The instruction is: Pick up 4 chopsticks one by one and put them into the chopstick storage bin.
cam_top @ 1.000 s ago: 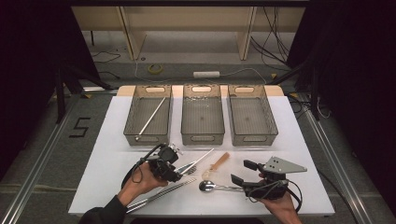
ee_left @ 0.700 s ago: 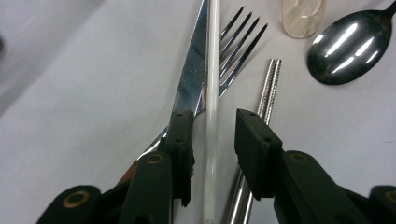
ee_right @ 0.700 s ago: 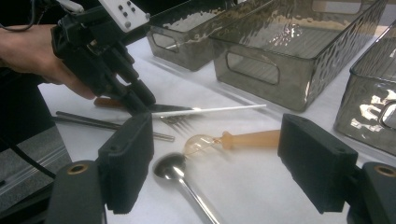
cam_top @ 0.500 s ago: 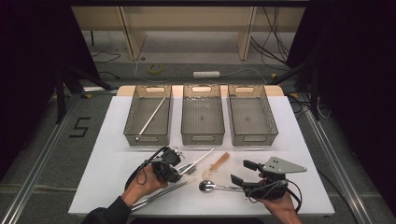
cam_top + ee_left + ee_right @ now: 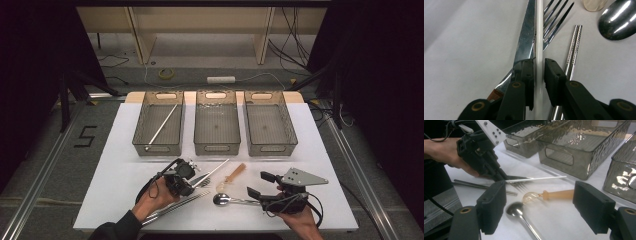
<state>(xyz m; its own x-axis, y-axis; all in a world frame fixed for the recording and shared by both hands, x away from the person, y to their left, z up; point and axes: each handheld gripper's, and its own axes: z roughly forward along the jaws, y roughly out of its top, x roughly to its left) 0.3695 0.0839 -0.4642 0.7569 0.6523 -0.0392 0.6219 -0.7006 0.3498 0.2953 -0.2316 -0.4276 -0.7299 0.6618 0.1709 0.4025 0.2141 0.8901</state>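
white chopstick [image 5: 539, 37] clamped between left tool [image 5: 539, 65] jaws.

A white table [image 5: 125, 150] fills the lower middle of the frame on a grey floor [image 5: 45, 150]. Dark curtains [image 5: 35, 60] close off both sides. At top centre stands a pale wooden bench [image 5: 200, 20], with cables [image 5: 290, 55], a power strip [image 5: 221, 79] and a tape roll [image 5: 166, 74] beneath it. A black "5" [image 5: 86, 136] marks the floor at left
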